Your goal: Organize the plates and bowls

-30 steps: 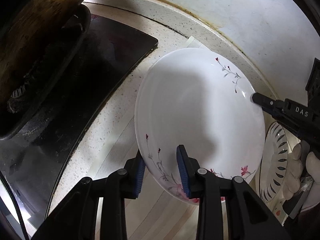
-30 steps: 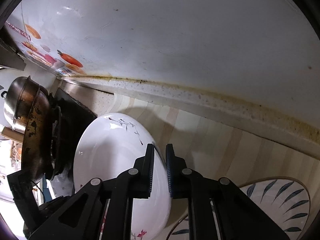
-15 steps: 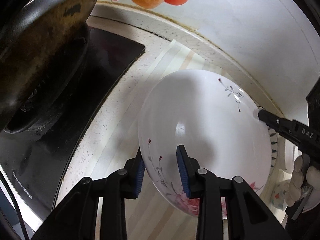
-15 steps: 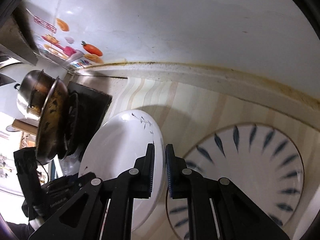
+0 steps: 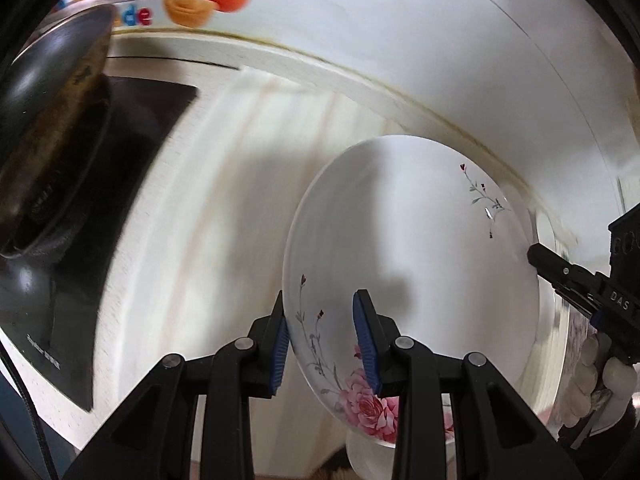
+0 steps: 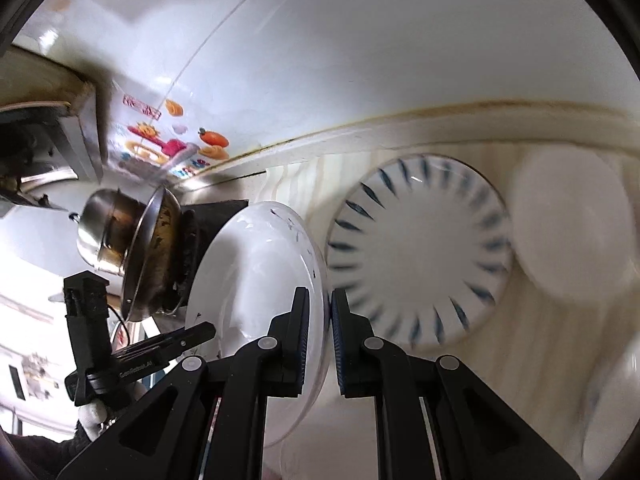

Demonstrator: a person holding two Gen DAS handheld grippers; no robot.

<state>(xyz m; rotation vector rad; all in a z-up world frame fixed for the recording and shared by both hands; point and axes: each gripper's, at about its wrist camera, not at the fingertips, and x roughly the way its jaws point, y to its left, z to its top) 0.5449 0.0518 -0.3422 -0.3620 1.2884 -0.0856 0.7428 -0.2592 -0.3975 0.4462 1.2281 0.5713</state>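
Left wrist view: floral plate [image 5: 412, 276] tilted above the striped counter [image 5: 224, 184].
Stove and wok [image 5: 44, 120]: left of plate.
Blue-leaf plate [image 6: 420, 260]: flat on counter.
Left gripper [image 5: 320, 344]: clamps plate's near rim.
Right gripper [image 6: 327, 332]: narrow, pinching opposite rim.

I hold the white plate with pink flowers [image 5: 420, 256] tilted on edge above the table [image 5: 224, 216], pinched at opposite rims. A blue-leaf plate [image 6: 420, 264] lies flat near the table's back edge, a plain white dish [image 6: 572, 224] just beside it.
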